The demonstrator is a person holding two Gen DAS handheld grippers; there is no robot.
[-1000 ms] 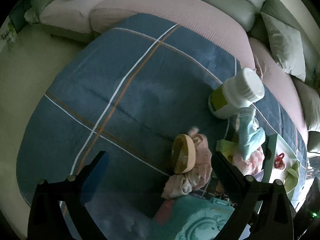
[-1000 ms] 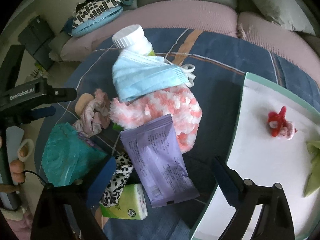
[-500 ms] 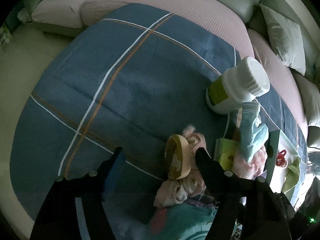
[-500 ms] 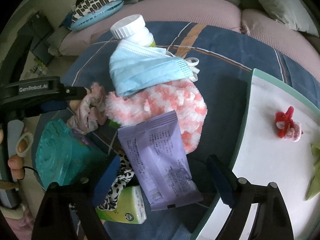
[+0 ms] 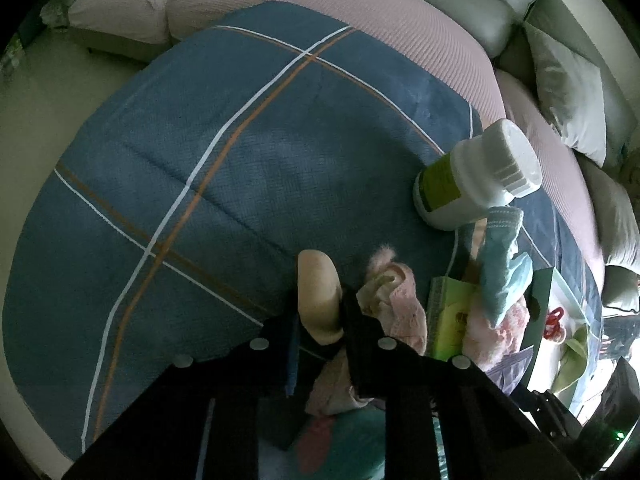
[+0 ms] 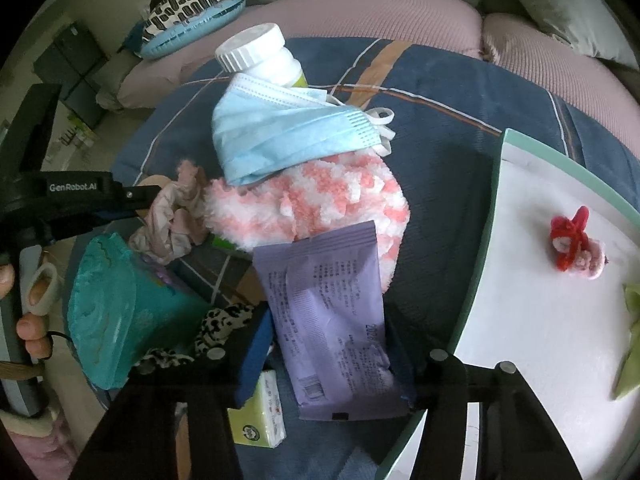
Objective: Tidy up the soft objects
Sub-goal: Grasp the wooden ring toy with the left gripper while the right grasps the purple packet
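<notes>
Both grippers closing on the pile on the blue blanket (image 5: pixel 248 168)

Left gripper (image 5: pixel 320 320) has just clamped the beige sponge (image 5: pixel 318 292) mid-blanket; right gripper (image 6: pixel 326 344) jaws, just narrowing, squeeze the purple packet (image 6: pixel 332 320) beside the tray's (image 6: pixel 492 208) left edge

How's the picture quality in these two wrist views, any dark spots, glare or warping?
Left wrist view: dim, bluish; left gripper nearly black, the blanket's stripes bowed by the fisheye. Right wrist view: brighter and sharper, though the white tray looks washed out; corners black in both.
</notes>
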